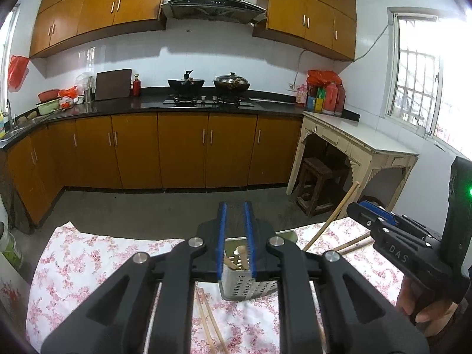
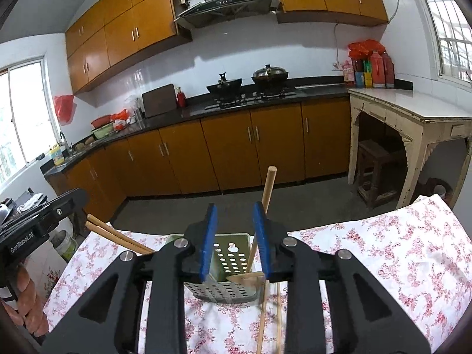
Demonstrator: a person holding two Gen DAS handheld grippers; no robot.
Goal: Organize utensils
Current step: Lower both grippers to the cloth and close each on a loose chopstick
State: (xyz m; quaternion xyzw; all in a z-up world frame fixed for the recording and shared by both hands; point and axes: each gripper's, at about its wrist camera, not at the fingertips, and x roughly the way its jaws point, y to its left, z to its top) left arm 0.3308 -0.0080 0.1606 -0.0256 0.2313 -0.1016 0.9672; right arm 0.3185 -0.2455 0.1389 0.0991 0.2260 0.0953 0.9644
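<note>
A perforated metal utensil holder [image 1: 247, 283] [image 2: 227, 268] stands on the floral tablecloth [image 1: 88, 259] [image 2: 383, 253]. A wooden spoon [image 1: 240, 255] stands inside it in the left wrist view. In the right wrist view a long wooden handle [image 2: 267, 203] leans up out of the holder. Chopsticks [image 1: 211, 321] [image 2: 262, 318] lie on the cloth in front of the holder. My left gripper [image 1: 235, 242] is open just above the holder, empty. My right gripper [image 2: 234, 242] is open over the holder, empty, and also shows at the right of the left wrist view [image 1: 371, 215].
More wooden sticks [image 1: 352, 243] [image 2: 118, 236] lie on the cloth beside the holder. A cream side table [image 1: 362, 147] with a dark stool [image 1: 315, 185] under it stands at the right. Orange cabinets and a dark counter with two woks [image 1: 206, 84] run along the far wall.
</note>
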